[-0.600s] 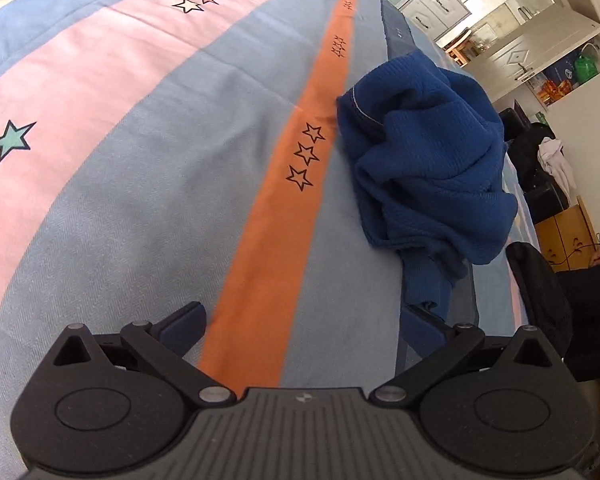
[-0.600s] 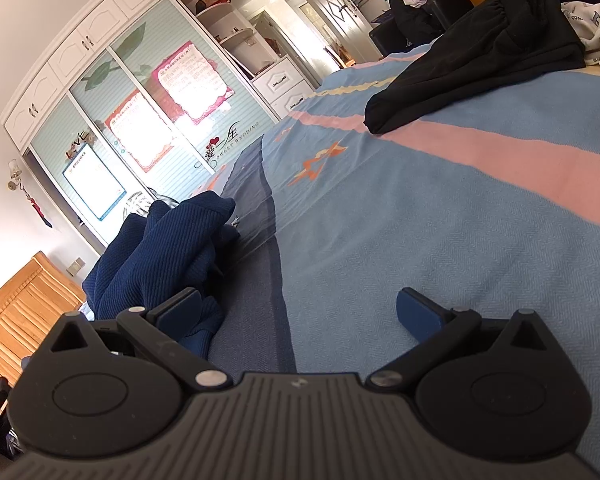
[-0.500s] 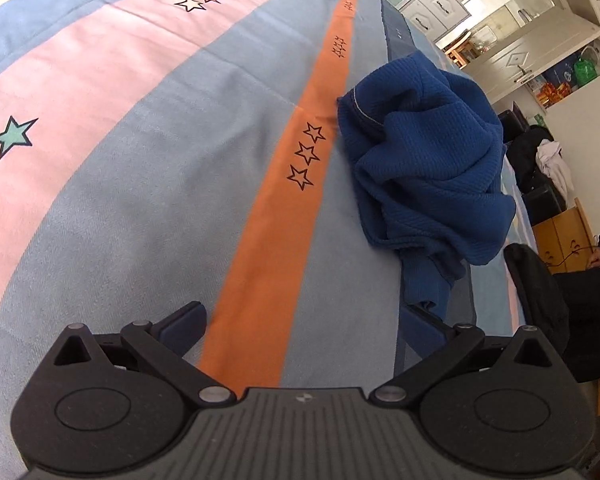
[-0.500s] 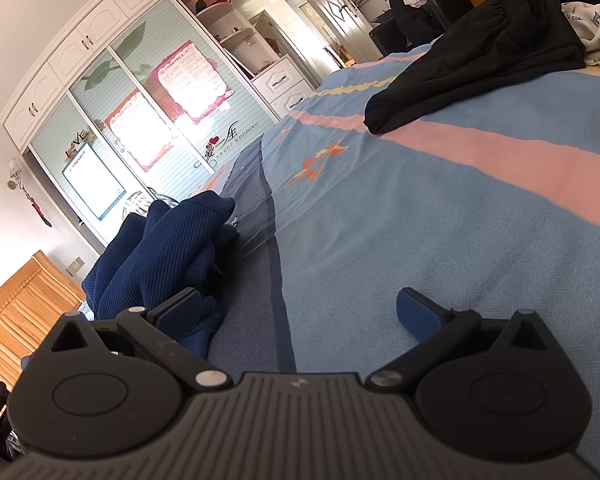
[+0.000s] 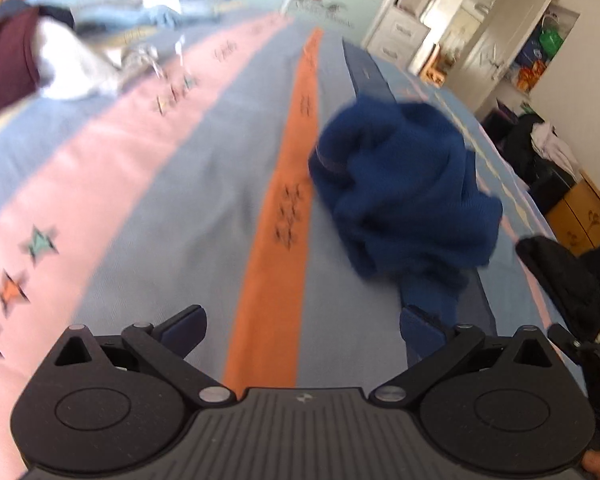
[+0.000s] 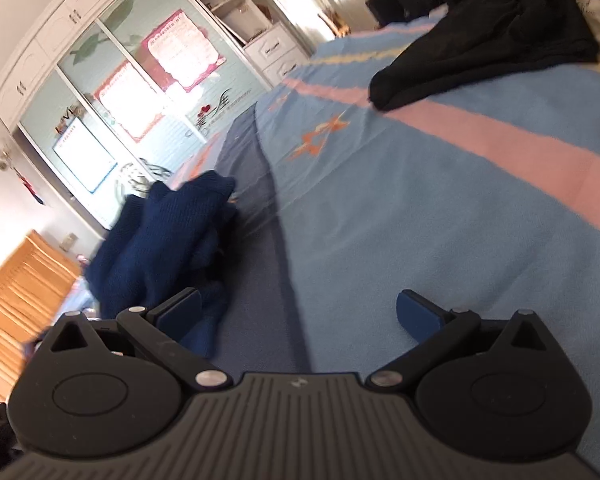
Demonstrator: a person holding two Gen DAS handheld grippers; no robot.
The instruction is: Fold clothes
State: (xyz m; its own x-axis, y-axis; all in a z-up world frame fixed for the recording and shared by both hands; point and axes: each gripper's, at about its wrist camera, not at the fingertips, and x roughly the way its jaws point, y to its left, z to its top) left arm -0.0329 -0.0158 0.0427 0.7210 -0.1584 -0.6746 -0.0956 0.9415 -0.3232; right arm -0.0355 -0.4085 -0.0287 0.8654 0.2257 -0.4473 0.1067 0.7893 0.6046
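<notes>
A crumpled dark blue sweater [image 5: 400, 192] lies in a heap on the striped bedspread [image 5: 180, 208], right of the orange stripe. In the left wrist view my left gripper [image 5: 300, 328] hangs open above the bed, short of the heap, and a trailing blue end of the sweater reaches down to its right finger. The right wrist view shows the same sweater [image 6: 168, 236] at the left, its near edge beside the left finger of my right gripper [image 6: 298, 312], which is open over bare bedspread [image 6: 420, 220] with nothing between its fingers.
A black garment [image 6: 480, 48] lies on the bed at the far right. A maroon and white pile of clothes [image 5: 32, 64] sits at the far left of the bed. A wardrobe with glass doors [image 6: 112, 92] stands behind, and a wooden headboard [image 6: 16, 292] is at the left.
Both views have swung upward and blurred: more of the room and the far pile of clothes shows now. The sweater sits a little further ahead of each gripper. Both grippers stay open.
</notes>
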